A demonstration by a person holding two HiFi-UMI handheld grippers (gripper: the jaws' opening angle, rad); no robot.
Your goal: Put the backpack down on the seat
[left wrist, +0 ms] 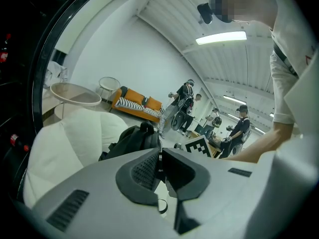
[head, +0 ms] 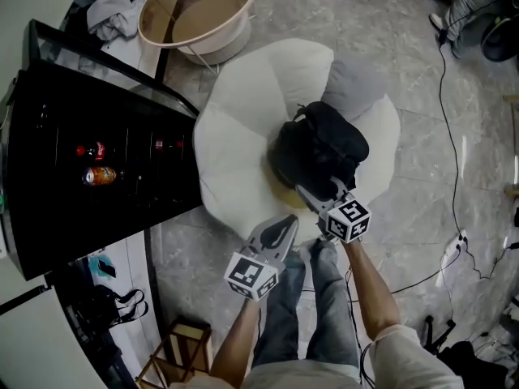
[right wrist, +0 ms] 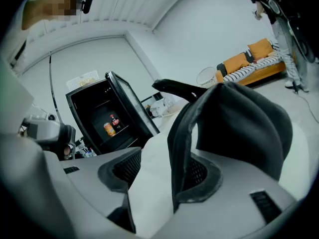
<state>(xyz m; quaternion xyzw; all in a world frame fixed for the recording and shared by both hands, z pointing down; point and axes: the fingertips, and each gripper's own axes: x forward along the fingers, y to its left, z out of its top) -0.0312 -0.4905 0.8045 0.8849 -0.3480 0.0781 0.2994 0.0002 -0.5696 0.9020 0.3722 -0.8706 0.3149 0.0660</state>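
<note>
The backpack (head: 320,148), black, of soft woven fabric slumped into a rounded lump, lies on the seat (head: 235,144), right of its middle in the head view. The seat is a wide white beanbag of smooth, panelled cloth with a scalloped outline. One flat, dark strap (right wrist: 182,133) of the backpack arches off the seat and runs between the jaws of the right gripper (head: 312,197). In the right gripper view we see those jaws spread wide: the strap lies along the ribbed pad of one, and the other stands clear of it, with white seat cloth showing in the gap. The left gripper (head: 285,224) hovers at the seat's near edge, beside the right one. We read its dark, ribbed pads as pressed together with nothing between them. Each gripper has a pale grey, matt plastic shell and a marker cube.

A grey cushion (head: 353,83) rests on the seat's far right side. Past the seat's far left edge stands a round, cream basin (head: 199,10) on thin wire legs, and a crumpled pale cloth (head: 117,10) lies left of it. Left of the seat is a glossy black cabinet (head: 49,209) with a glass front; a can (head: 100,176) is on a shelf inside. The seat stands on a polished, grey-veined stone floor (head: 422,160), and a thin black cable (head: 444,96) trails across it to the seat's right.
</note>
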